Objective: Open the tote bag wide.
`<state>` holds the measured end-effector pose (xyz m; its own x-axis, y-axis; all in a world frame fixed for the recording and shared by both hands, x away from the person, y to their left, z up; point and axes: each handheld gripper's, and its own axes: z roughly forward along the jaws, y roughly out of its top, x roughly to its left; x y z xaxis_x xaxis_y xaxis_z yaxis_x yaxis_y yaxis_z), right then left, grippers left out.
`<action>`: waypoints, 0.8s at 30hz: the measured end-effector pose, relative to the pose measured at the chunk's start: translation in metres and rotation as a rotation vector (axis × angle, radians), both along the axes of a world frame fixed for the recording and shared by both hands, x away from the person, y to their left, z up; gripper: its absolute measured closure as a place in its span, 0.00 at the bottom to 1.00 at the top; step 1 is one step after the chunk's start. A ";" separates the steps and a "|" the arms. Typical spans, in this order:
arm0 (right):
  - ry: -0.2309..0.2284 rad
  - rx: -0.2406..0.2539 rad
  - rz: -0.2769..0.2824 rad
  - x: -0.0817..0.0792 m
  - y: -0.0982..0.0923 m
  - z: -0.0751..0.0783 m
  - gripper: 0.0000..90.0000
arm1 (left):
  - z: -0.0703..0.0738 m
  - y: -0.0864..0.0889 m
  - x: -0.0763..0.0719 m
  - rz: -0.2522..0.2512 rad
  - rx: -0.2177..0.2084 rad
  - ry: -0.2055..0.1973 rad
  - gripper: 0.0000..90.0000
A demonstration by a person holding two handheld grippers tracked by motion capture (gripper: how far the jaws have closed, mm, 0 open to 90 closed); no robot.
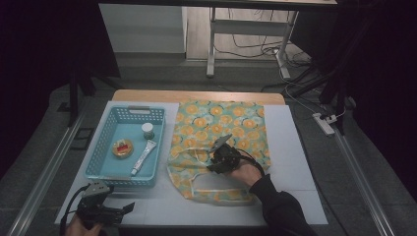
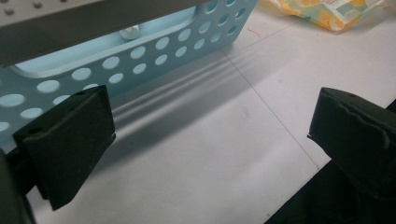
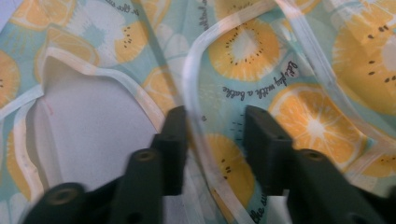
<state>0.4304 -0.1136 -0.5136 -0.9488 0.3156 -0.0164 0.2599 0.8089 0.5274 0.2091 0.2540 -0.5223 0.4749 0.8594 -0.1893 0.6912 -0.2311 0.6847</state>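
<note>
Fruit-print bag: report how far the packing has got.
Done: nothing packed; the jar, round tin and tube lie in the blue basket. In hand: the right gripper sits open astride a handle strap of the fruit-print bag. The left gripper waits open. Left, presumably: opening the bag and moving all three.

Count: 1 blue perforated basket (image 1: 101, 147), left of frame centre. Inside it 3 items: 1 small white-capped jar (image 1: 147, 130), 1 round yellow container (image 1: 122, 147), 1 white tube (image 1: 143, 158). 1 fruit-print bag (image 1: 236, 123) at frame centre. 2 claws: left claw (image 1: 129, 208), right claw (image 1: 222, 142).
</note>
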 end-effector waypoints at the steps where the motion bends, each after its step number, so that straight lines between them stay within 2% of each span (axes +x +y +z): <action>1: 0.004 0.001 -0.005 0.001 0.000 0.000 0.86 | 0.000 0.000 0.000 -0.001 0.001 0.001 0.00; 2: 0.019 0.011 -0.007 0.003 -0.001 0.000 0.97 | 0.000 0.000 0.000 -0.001 0.001 0.001 0.00; 7: 0.049 0.008 -0.007 0.005 -0.001 0.001 1.00 | 0.000 0.000 0.000 -0.002 0.002 0.001 0.00; 11: 0.075 0.051 -0.022 0.008 -0.004 0.010 1.00 | 0.000 0.000 0.000 -0.002 0.004 0.000 0.00; 19: 0.061 0.126 -0.031 0.013 -0.008 0.041 1.00 | 0.000 -0.001 0.000 -0.002 0.005 0.002 0.00; 24: 0.040 0.148 -0.029 0.017 -0.008 0.064 1.00 | 0.000 0.000 0.001 -0.001 0.003 0.004 0.00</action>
